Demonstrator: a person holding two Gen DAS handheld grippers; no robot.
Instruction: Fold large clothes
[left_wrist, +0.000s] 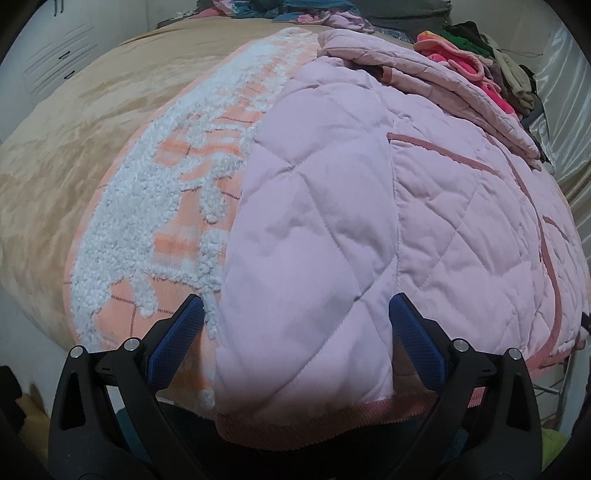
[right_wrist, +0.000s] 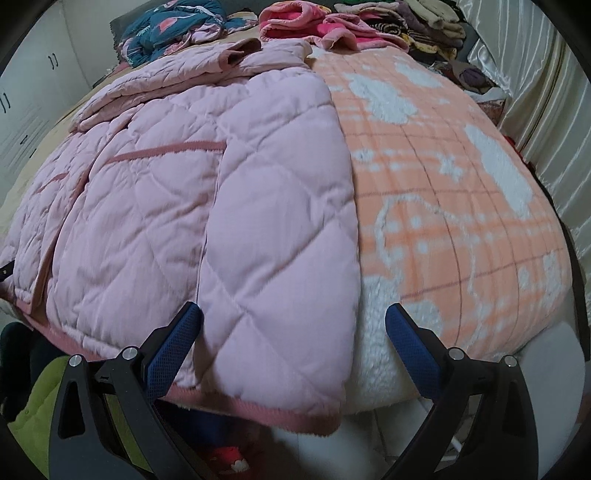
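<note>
Now, left wrist view first:
Left gripper: its jaws are standing wide apart, holding nothing, with the blue pads flanking the near hem of the garment.
Pink quilted jacket: it is lying spread across the bed, filling the middle and right; its ribbed near hem is hanging over the bed edge, and its right side is running out of frame.
Folded sleeve: it is lying across the jacket's far right part, and its end is hard to follow.
Peach blanket: it is showing at the jacket's left, the rest hidden under it.
Clothes pile: it is sitting far right, blurred into mixed colours.

Right wrist view:
Right gripper: it is likewise gaping wide and empty, straddling the jacket's right edge.
Pink quilted jacket: it is covering the left and middle; its left end is being cut off by the lens rim.
Peach blanket: it is lying uncovered on the right.
White fleece: it is peeking out near the right pad; whether it is lining or blanket cannot be told.
Blue patterned garment: it is bunched far left, its shape unclear.
</note>
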